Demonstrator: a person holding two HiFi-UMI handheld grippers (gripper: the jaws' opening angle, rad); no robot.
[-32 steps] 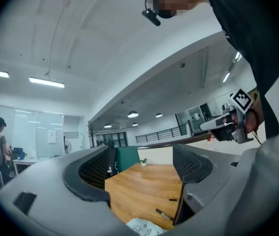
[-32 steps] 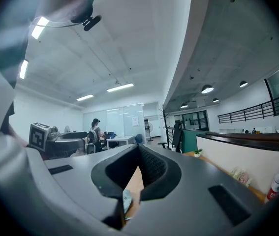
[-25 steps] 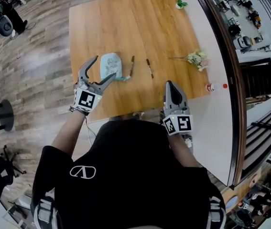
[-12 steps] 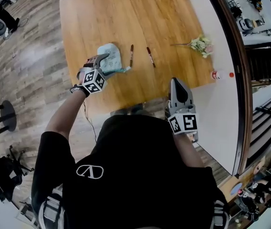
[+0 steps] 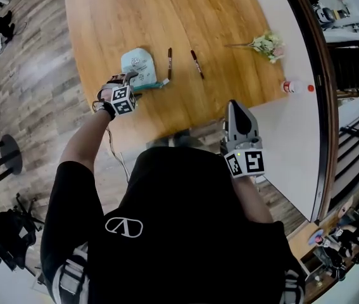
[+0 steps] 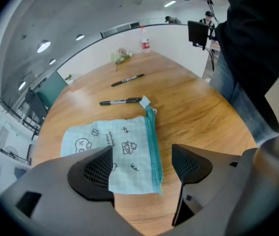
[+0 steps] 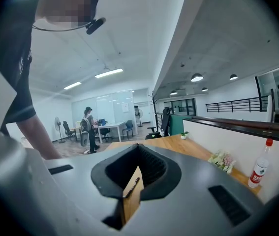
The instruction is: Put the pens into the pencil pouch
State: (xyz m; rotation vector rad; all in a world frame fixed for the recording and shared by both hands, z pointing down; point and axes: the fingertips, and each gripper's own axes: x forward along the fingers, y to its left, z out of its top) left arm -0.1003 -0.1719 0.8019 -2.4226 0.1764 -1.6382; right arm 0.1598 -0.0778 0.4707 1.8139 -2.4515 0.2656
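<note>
Head view overhead, left gripper view close, sharing pouch (image 5: 137, 64)

The left tongs (image 6: 141, 163) point steeply down, jaws apart; the right tongs (image 5: 238, 109) sit level, jaws together.

grey plank floor (image 5: 33, 81), black stool (image 5: 2, 154), white low wall (image 7: 237, 141), ceiling strip lights (image 7: 108, 73)

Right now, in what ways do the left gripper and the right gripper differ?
The left gripper has its jaws wide open; the right gripper is shut. The left gripper points steeply down at the pencil pouch, whose zip edge shows between its jaws; the right gripper points nearly level, by the near edge of the table, away from the pouch. Both hold nothing.
</note>
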